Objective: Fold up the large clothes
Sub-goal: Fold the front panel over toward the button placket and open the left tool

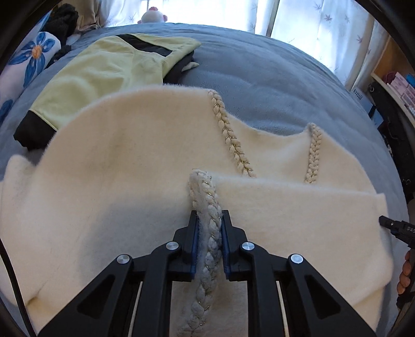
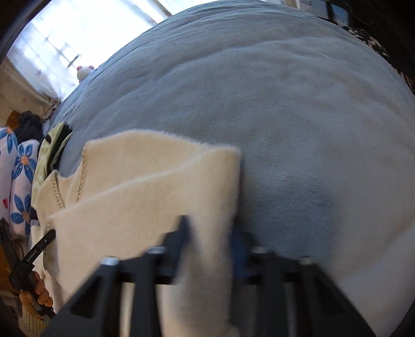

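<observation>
A fluffy cream garment (image 1: pixel 109 160) with braided gold-flecked trim (image 1: pixel 230 134) lies spread on the blue-grey bed cover (image 1: pixel 259 77). My left gripper (image 1: pixel 209 220) is shut on the braided trim edge (image 1: pixel 207 207) of a folded-over panel. In the right wrist view my right gripper (image 2: pixel 210 228) is blurred and shut on the cream garment's edge (image 2: pixel 145 186), held above the bed cover (image 2: pixel 285 116). The right gripper also shows at the right edge of the left wrist view (image 1: pixel 396 228). The left gripper shows at the left of the right wrist view (image 2: pixel 33 256).
A pale yellow garment with black cuffs (image 1: pixel 103 75) lies beyond the cream one. A floral pillow (image 1: pixel 23 67) and dark clothes (image 1: pixel 62 20) sit at the far left. A plush toy (image 1: pixel 153 15) stands by the curtained window. Shelves (image 1: pixel 399 85) stand at the right.
</observation>
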